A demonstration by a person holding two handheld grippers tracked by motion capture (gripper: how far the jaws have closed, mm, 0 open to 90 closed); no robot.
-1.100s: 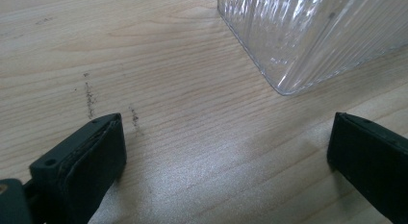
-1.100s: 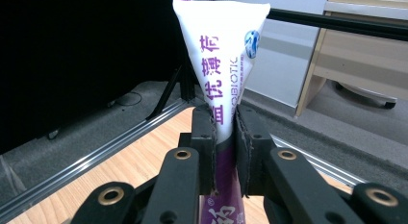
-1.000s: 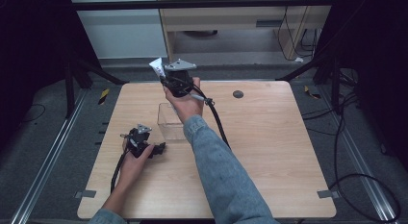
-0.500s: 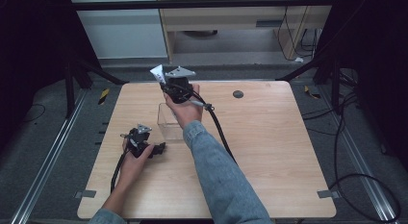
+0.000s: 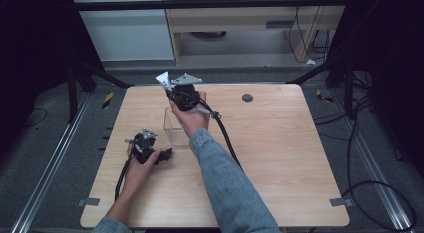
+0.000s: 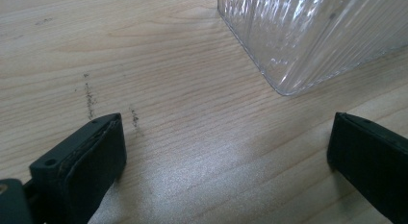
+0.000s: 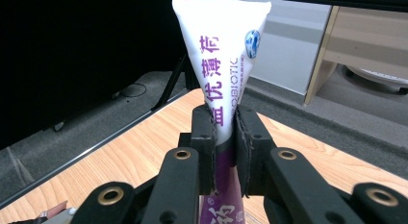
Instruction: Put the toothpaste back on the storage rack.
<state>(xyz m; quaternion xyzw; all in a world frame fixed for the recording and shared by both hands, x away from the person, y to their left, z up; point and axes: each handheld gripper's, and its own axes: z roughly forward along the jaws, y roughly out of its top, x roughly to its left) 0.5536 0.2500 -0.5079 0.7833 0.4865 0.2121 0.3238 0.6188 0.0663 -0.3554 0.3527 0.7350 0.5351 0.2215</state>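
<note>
- The left tongs [image 5: 167,153] are resting on the desk [image 5: 280,158] with jaws standing wide apart and nothing between them; in the left gripper view only bare wood is lying between the pads [image 6: 108,147].
- Just beyond the left tongs, a clear ribbed box [image 6: 308,36] is standing on the desk, apart from both jaws, its near corner pointing between them.
- Past the box, the right tongs [image 5: 167,90] are hovering above its far side, clamping a white and purple tube [image 7: 223,65].
- The tube is standing upright between the right pads [image 7: 204,137], its flat crimped end sticking up past the jaw tips and its lower part running down out of sight between the jaws.
- The tube is looking light and soft: its body is likely giving under the squeeze, and the glossy skin may be slipping. Holding it across the flat faces near the middle, as now, is seeming safest; a harder pinch could be forcing paste toward the cap.
- The box is looking thin, stiff and light, so it may be sliding if nudged.
</note>
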